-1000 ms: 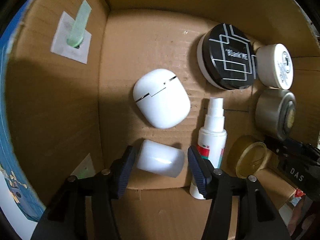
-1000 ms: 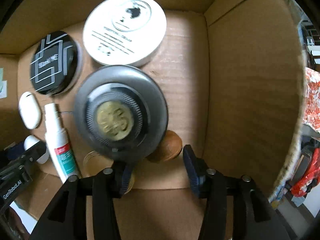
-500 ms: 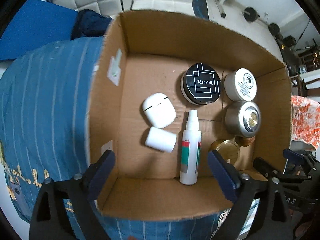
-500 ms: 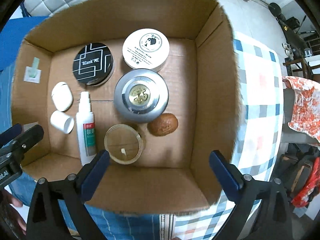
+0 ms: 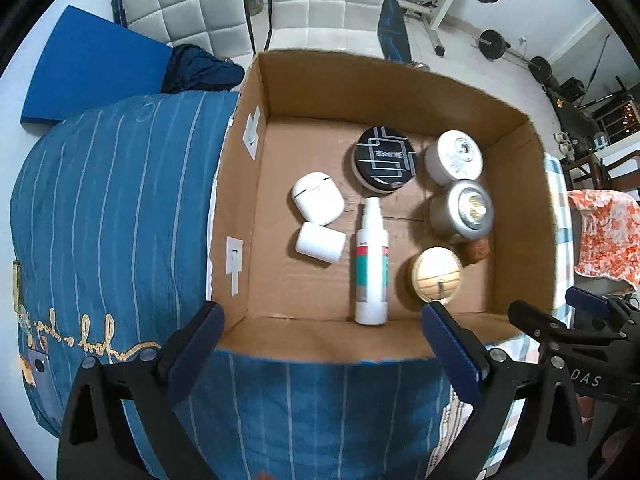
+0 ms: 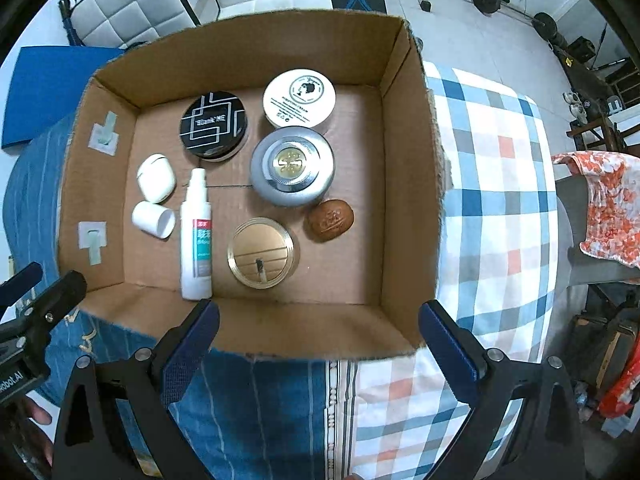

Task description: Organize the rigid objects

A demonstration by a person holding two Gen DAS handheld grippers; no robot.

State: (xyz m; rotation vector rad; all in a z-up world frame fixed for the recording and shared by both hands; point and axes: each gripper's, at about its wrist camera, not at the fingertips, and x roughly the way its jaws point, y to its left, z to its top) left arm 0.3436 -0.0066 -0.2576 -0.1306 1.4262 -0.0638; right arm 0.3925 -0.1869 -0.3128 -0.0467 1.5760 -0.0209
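While both the left gripper (image 5: 322,330) and right gripper (image 6: 320,328) hung wide open and empty, eight items lay inside the cardboard box (image 6: 408,184), so sorting looked essentially finished.

'Blank'ME is printed in white on the black round lid (image 6: 214,124), at about ten o'clock in the cardboard box (image 6: 408,184). "DAS" is read on the right gripper (image 5: 584,380) body at four o'clock of the left wrist view; "obot.AI" is read on the left gripper (image 6: 16,376) body at eight o'clock of the right wrist view. The print on the white jar lid (image 6: 300,96) and spray bottle (image 6: 196,236) is too small to be read.
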